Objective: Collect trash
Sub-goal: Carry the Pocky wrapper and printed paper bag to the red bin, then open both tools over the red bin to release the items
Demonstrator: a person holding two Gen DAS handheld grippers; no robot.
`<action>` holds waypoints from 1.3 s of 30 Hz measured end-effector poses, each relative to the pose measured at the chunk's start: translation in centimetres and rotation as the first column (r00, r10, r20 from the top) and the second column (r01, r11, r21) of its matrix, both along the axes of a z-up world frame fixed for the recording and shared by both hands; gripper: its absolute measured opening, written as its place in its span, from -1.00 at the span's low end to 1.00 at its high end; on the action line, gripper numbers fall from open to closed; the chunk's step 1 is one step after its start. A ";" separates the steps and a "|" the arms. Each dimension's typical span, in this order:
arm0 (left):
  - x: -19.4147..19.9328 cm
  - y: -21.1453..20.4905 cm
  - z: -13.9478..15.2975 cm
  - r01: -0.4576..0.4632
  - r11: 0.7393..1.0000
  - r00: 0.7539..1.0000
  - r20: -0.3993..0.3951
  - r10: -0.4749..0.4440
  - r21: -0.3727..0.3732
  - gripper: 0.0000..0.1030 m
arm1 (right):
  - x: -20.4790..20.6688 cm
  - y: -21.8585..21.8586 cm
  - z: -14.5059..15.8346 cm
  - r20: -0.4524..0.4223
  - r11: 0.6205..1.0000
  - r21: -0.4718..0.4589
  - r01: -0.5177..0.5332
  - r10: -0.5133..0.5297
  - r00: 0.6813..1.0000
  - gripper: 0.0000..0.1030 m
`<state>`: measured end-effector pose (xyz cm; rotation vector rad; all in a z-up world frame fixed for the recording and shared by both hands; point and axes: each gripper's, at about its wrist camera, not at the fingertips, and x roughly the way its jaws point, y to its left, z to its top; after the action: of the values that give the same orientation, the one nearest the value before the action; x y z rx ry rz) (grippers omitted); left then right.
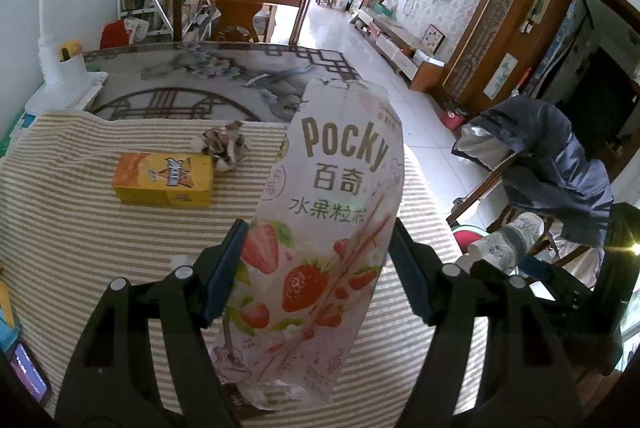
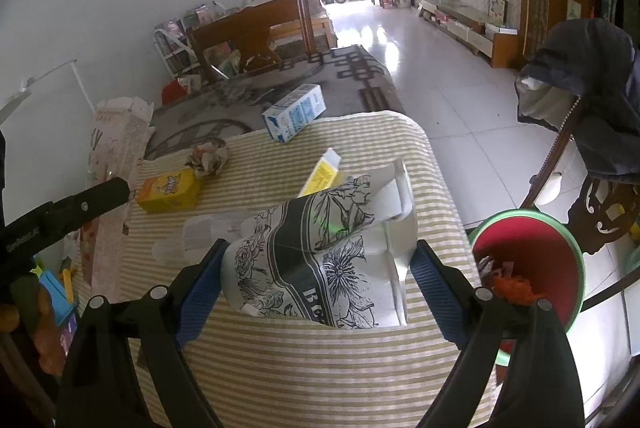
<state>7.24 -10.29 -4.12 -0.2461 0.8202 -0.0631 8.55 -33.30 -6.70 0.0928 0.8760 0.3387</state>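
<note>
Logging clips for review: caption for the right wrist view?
Right claw grips a floral paper cup above the striped mat, red bin alongside.

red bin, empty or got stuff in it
Not empty: the red bin has orange and pale scraps lying in its bottom, seen from the right wrist view.

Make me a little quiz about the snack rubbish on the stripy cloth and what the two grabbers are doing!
1. True or false: the left gripper is closed on the Pocky wrapper.
2. What is between the fingers of the right gripper? A) the blue milk carton B) the flower-print paper cup C) the yellow box
3. Fill in: the red bin with the green rim stands on the ____ beside the table.

Key
1. True: both pads press its sides.
2. B
3. floor
</note>
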 end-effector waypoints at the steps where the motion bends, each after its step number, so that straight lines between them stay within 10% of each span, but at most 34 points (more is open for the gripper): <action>1: 0.1 -0.4 0.0 0.002 1.000 1.000 -0.001 -0.002 0.002 0.31 | 0.1 -0.4 0.0 -0.002 1.000 0.002 0.004 -0.004 1.000 0.69; 25: 4.1 -13.4 -1.1 0.200 0.980 0.979 -0.044 -0.200 0.011 0.31 | 0.9 -14.0 -1.0 -0.028 0.976 0.017 0.215 -0.215 0.976 0.69; 39: 7.1 -25.9 -2.3 0.449 0.892 0.890 -0.060 -0.451 -0.049 0.49 | 0.8 -23.5 -2.6 -0.078 0.930 0.004 0.367 -0.366 0.927 0.73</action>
<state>14.29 -36.19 -6.43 -0.0843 0.9343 -0.5094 9.33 -56.80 -9.31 0.2850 0.9100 -0.0082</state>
